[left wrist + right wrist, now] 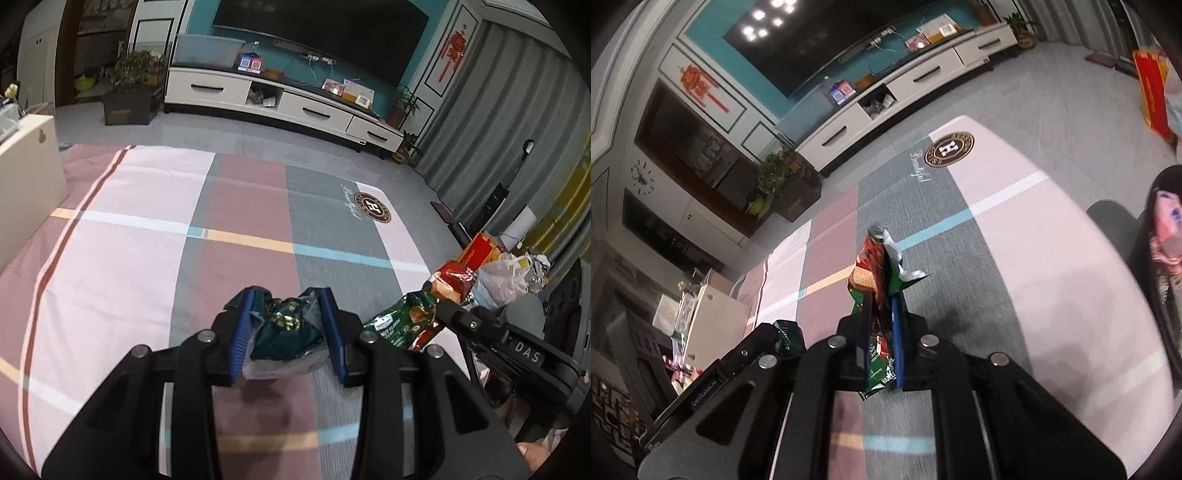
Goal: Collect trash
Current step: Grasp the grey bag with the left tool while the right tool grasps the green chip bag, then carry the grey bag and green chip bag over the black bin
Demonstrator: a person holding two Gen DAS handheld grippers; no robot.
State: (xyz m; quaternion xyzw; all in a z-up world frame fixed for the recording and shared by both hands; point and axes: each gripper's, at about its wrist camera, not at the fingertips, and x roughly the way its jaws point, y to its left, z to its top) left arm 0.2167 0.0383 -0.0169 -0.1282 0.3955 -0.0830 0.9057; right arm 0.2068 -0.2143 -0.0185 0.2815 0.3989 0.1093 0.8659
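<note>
- The white cabinet stands at the far left of the left wrist view, beside the edge of the checked cloth.
- The checked cloth carries pink, grey and dusty-red panels crossed by white, orange and light-blue stripes; a round brown emblem marks its far right part.
- The left gripper sits low in the centre of its own view, above the cloth. Its blue pads pinch the dark green wrapper, a crumpled packet with gold print and a clear plastic layer bulging out below the jaws.
- The wrapper is clear of the cloth and fills the gap between the two pads.
- To the right of the left gripper, the right gripper enters the left wrist view as a black body, with the red and green snack bag at its tip.
- In the right wrist view, the right gripper has its pads pressed together on the red and green snack bag. The bag stands upright out of the jaws, its silver inner lining showing at the torn top, and its lower end hangs out behind the pads.
- A white plastic bag and a red box lie beyond the right edge of the cloth.
- A white TV console runs along the far wall.
</note>
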